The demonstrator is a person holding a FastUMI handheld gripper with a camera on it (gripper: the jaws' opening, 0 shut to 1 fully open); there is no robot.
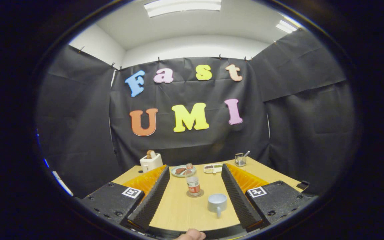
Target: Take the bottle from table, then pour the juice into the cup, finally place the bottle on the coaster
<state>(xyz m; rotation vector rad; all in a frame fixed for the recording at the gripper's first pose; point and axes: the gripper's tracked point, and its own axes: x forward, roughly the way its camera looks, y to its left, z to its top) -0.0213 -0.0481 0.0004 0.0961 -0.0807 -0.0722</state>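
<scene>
Gripper view: the gripper (195, 186) was spread wide with nothing between its fingers, held above the near edge of the wooden table (272, 175). The bottle (193, 181) stood upright on the coaster (195, 193), ahead and between the fingers. The cup (217, 202) sat just beside it, nearer, handle toward the camera. Beyond lay a plate (182, 171), a toaster (151, 162), a small tray (212, 168) and a wire holder (240, 160).

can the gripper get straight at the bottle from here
Probably yes: the gripper is open, and the bottle stands upright between its fingers. The cup sits nearer and to one side, off that line.
</scene>
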